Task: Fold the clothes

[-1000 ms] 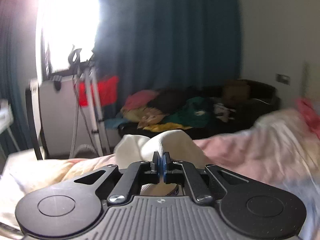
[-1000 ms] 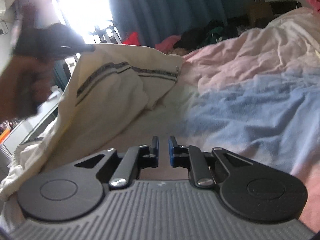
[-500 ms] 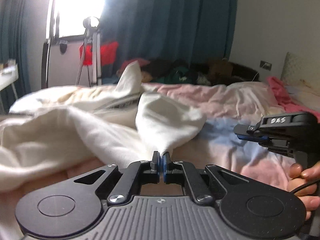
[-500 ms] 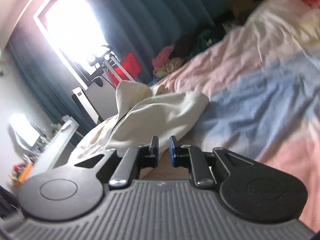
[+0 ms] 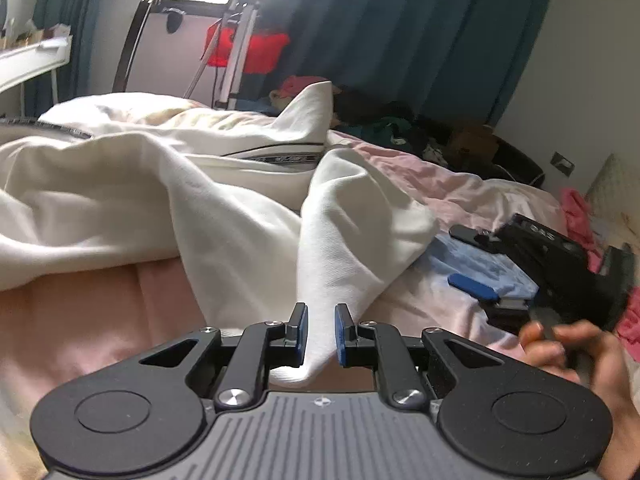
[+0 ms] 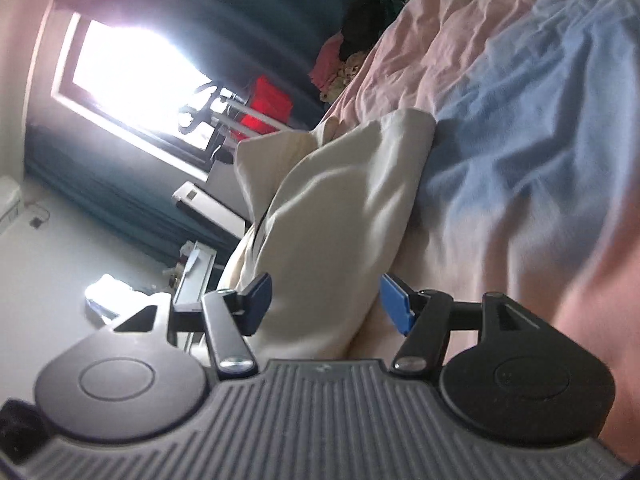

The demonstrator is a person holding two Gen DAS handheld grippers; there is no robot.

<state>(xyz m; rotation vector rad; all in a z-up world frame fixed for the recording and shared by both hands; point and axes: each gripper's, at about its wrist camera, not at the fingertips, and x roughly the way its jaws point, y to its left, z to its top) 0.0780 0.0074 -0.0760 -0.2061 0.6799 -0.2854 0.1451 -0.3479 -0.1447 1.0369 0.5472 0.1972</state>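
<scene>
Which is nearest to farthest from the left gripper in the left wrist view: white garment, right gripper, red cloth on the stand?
1. The white garment: its tip lies between the left gripper's open jaws.
2. The right gripper: to the right, over the blue patch of bedding.
3. The red cloth: far back by the window.

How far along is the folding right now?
Early. Done: the cream garment is laid on the bed, still rumpled. In hand: nothing; left tongs open around its tip, right tongs open beside it. Left: smoothing and every fold.
</scene>
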